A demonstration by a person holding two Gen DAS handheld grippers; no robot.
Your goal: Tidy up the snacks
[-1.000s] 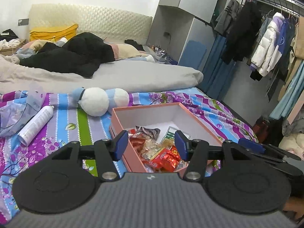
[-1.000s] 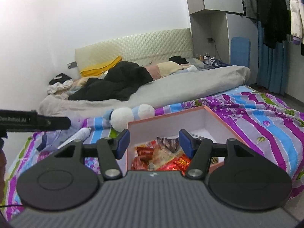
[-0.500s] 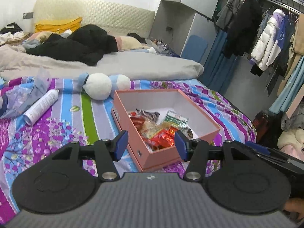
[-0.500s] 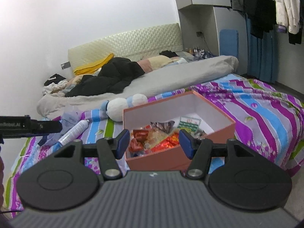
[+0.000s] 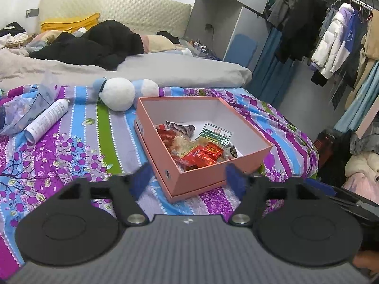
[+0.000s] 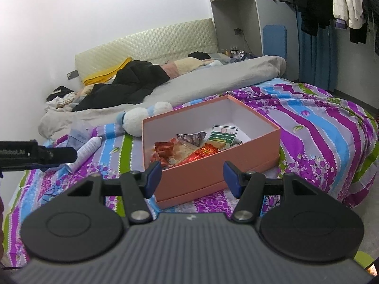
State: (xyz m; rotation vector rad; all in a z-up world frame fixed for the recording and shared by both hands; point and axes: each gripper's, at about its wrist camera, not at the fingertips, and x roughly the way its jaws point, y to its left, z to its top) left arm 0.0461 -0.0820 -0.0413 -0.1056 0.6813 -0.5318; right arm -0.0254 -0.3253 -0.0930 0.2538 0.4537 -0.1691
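I am looking down at a pink box (image 5: 203, 175) that sits on the bed, on a bright striped blanket (image 5: 71, 151) with purple flowers. The box has no lid on it, and I will tell where everything is from this box.

Inside the box, on the side near me, is a pile of snacks (image 5: 189, 146) in red and shiny wrappers. Behind the pile, deeper in the box, lies a green and white packet (image 5: 214, 133) (I cannot read what it says). The far part of the box shows its white bottom.

My left gripper (image 5: 187, 177) hangs in the air just in front of the box, on the near side. Its two blue fingers (image 5: 142, 177) are wide apart and hold nothing. My right gripper (image 6: 191, 177) is also just in front of the box, with its blue fingers (image 6: 154, 177) spread wide and nothing between them.

Behind the box, touching or almost touching its far corner, is a white and blue plush toy (image 5: 118, 93). To the left of the box, well apart from it, a white spray can (image 5: 46, 120) lies on its side. Next to the can, farther from the box, is a crumpled clear bag (image 5: 21, 108). Far behind the box are a gray cover (image 5: 165, 71) and a heap of black clothes (image 5: 94, 45). To the right of the box, past the bed, coats hang on a rack (image 5: 331, 42).
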